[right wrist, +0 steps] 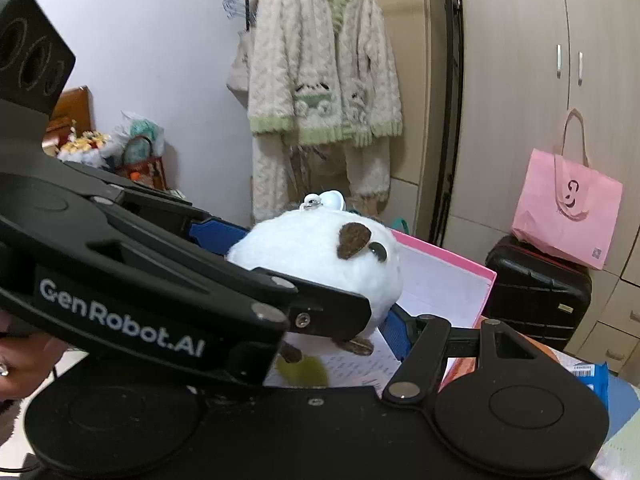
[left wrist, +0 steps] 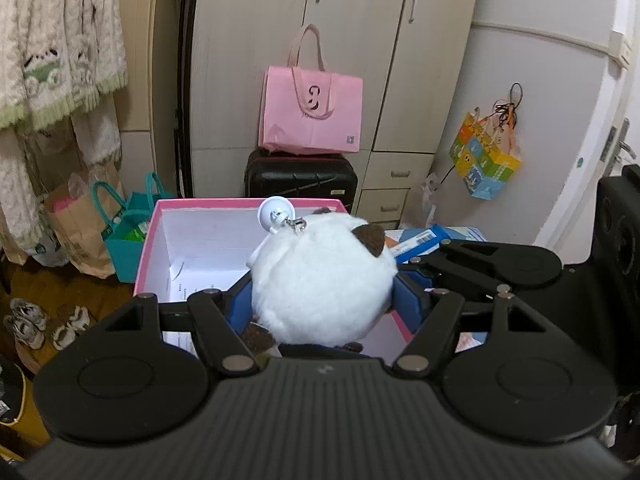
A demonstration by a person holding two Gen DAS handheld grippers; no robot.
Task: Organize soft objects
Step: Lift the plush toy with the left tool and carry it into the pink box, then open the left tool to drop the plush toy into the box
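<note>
A round white plush toy [left wrist: 320, 280] with brown ears and a white suction-cup hanger [left wrist: 276, 214] hangs over an open pink box [left wrist: 240, 201] with white paper inside. My left gripper [left wrist: 324, 300] is shut on the plush toy, its blue pads pressed into both sides. My right gripper [left wrist: 420, 268] comes in from the right against the same toy. In the right wrist view the plush toy [right wrist: 320, 256] sits in my right gripper [right wrist: 320, 320]. The right gripper's right pad [right wrist: 396, 332] touches the toy, and its left finger is hidden behind the left gripper's body. The pink box [right wrist: 460, 256] lies just beyond.
A pink tote bag [left wrist: 312, 116] rests on a black suitcase [left wrist: 300, 180] against the wardrobe. A teal bag [left wrist: 128, 232] and paper bags stand left of the box, with shoes [left wrist: 28, 320] on the floor. A blue packet [left wrist: 432, 240] lies to the right. A fluffy cardigan [right wrist: 324, 80] hangs on the wall.
</note>
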